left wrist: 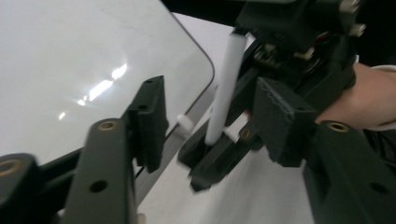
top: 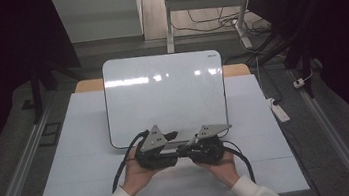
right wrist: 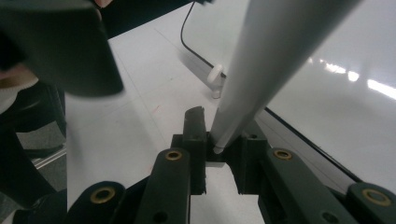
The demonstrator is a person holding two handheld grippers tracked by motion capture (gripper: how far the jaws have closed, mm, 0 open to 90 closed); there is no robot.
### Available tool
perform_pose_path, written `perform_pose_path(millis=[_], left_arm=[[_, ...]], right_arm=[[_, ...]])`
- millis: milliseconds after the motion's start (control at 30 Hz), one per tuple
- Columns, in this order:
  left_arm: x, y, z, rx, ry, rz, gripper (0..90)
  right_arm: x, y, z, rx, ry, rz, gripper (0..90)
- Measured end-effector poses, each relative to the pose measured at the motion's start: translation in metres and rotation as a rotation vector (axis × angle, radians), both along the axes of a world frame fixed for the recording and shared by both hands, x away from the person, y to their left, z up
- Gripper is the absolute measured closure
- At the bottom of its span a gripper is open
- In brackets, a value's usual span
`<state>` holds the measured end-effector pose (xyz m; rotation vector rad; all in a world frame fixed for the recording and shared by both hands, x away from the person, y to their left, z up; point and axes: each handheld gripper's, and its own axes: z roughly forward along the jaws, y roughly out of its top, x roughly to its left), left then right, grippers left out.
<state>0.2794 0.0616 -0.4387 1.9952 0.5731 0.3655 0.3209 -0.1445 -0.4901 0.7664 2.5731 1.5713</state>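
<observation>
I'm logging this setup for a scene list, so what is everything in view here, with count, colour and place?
whiteboard: one, white with a thin dark edge, lying flat on the sheet toward the far side.
sheet: one, pale white, covering the tabletop.
marker: one, white, slim, clamped at its lower end in the right tool, just off the whiteboard's near edge.
small cap-like piece: one, white, by the whiteboard's edge; what it is cannot be told.
power strip: one, white, on the floor right of the table.
cables: several, dark, on the floor beyond the table.
left tool: black, jaws apart around the marker, not pressing.
right tool: black, shut on the marker.
hands: two, white sleeves, near edge.
</observation>
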Motion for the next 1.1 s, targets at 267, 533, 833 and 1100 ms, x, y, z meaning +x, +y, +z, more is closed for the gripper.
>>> perform_pose_path(millis=[267, 533, 833, 1100], left_arm=[[0.003, -0.014, -0.002, 0.009, -0.016, -0.023, 67.9], [0.003, -0.013, -0.001, 0.025, -0.030, -0.010, 81.6], [0.007, 0.011, 0.007, 0.005, -0.022, 0.061, 81.9], [0.014, 0.059, 0.015, -0.036, 0.000, 0.185, 81.9]], right_arm=[[-0.003, 0.004, 0.000, 0.004, 0.007, 0.011, 77.5], [-0.004, 0.006, -0.001, 0.004, 0.020, 0.025, 76.9], [-0.009, 0.005, 0.004, 0.024, -0.020, 0.020, 62.3], [-0.007, -0.015, 0.008, 0.018, -0.103, -0.046, 52.0]])
